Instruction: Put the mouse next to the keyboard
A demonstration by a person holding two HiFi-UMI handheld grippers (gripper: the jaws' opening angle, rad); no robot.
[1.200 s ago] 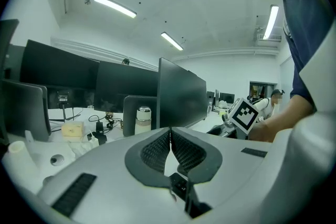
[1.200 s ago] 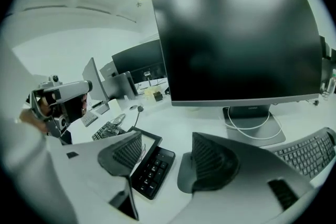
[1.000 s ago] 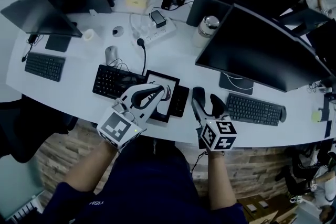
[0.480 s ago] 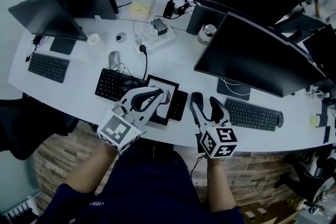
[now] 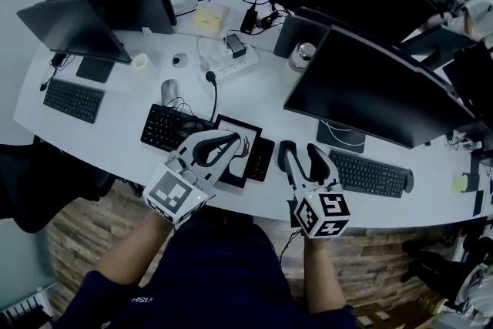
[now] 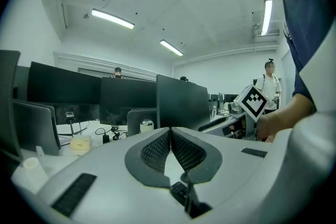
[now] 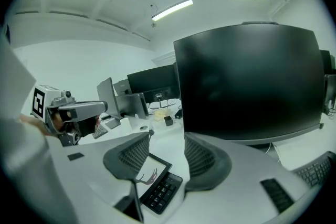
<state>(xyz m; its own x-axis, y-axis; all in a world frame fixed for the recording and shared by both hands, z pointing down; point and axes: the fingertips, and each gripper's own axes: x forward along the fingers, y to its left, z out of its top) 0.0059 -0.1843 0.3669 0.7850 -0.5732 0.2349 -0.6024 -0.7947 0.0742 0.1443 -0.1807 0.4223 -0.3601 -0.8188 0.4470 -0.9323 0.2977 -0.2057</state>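
Head view. My left gripper (image 5: 240, 140) hangs at centre frame over the near edge of the white desk (image 5: 115, 136). Its jaws are pressed together at the tips and carry nothing, as the left gripper view confirms.

My right gripper (image 5: 300, 151) sits just right of it, lower centre. Its jaws stand partly apart and have just been closing, with nothing between them. In the right gripper view only the drawing tablet (image 7: 150, 169) and the small black keypad (image 7: 164, 191) show through the gap, lying on the desk below and untouched.

The task's thing, a grey wired mouse (image 5: 169, 91), lies left of centre, just above the upper-left corner of the black keyboard (image 5: 171, 127). I cannot tell whether the two touch. Neither gripper is near the mouse.

The keyboard lies just left of the tablet, whose lower-left part is covered by my left gripper. A large dark monitor (image 5: 377, 88) fills the right of the frame — a second keyboard (image 5: 370, 173) lies below it.
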